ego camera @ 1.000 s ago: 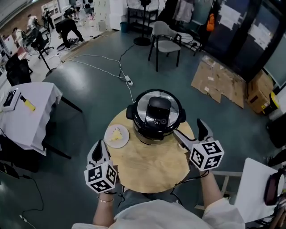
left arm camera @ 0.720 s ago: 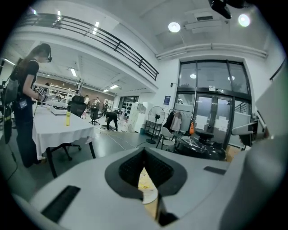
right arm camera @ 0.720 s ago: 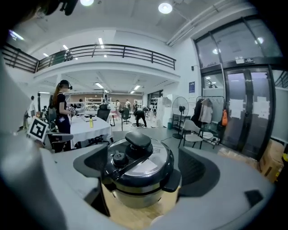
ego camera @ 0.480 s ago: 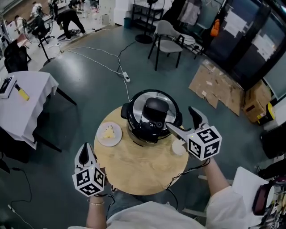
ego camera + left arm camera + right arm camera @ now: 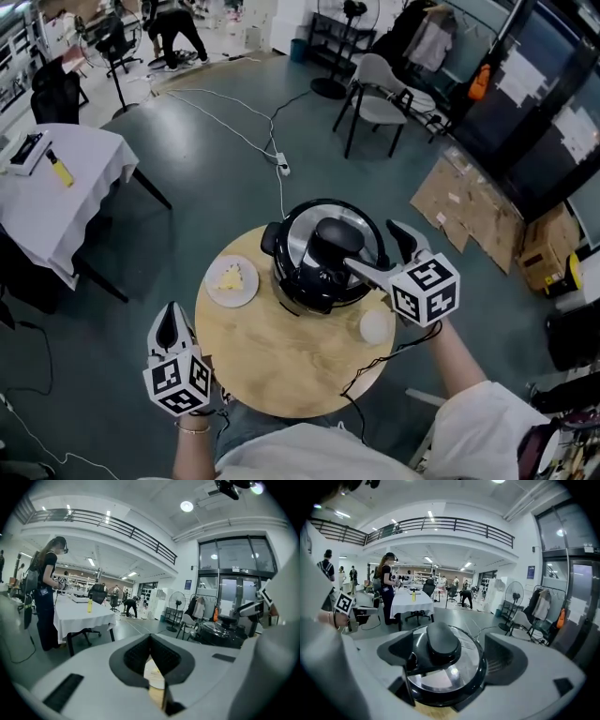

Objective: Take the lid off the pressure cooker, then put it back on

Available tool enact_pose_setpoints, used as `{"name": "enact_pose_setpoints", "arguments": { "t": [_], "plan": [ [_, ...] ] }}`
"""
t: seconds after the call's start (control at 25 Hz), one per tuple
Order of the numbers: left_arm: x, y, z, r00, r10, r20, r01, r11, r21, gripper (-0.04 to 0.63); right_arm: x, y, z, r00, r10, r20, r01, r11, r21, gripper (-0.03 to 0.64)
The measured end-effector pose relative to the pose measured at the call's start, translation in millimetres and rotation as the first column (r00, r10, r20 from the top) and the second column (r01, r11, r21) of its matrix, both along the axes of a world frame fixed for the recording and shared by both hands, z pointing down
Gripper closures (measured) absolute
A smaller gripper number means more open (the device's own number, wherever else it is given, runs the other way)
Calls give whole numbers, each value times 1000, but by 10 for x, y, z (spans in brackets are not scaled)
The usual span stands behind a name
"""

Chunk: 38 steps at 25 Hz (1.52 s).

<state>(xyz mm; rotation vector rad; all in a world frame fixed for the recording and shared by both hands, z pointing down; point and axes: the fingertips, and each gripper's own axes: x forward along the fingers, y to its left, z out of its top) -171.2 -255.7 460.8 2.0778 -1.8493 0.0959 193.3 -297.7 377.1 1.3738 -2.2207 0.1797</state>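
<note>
In the head view, the pressure cooker (image 5: 298,292) sits at the centre of the frame on a round wooden table (image 5: 281,370), with its lid (image 5: 309,234) on. My right gripper (image 5: 377,249), just right of centre, has its jaws spread wide either side of the lid's handle, not closed on it. My left gripper (image 5: 170,328), at lower left beside the table's edge, has its jaws pressed together and holds nothing. A plate (image 5: 232,282) lies left of the cooker.

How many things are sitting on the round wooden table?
3: the pressure cooker at the far edge, a plate of food to its left, and a white round object near the right edge. Something could sit hidden behind the cooker.
</note>
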Motion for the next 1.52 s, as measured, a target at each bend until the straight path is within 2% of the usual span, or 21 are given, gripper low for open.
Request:
{"name": "enact_pose_setpoints", "arguments": {
  "t": [0.28,0.56,1.12,1.52],
  "plan": [
    [-174,47,49,996,-85,4,85,996,-19,600,-171,-194,146,993,-116,-5,115,992,-56,149],
    [-189,91,77,992,-127,5,127,991,-28,600,-282,-275,328,979,-203,-21,199,973,-116,170],
    [-227,185,139,985,-171,16,172,984,-45,600,-358,-330,496,959,-278,-46,267,948,-171,250],
    [-283,209,149,982,-187,26,188,981,-56,600,-427,-380,518,945,-323,-46,310,934,-179,296]
  ]
}}
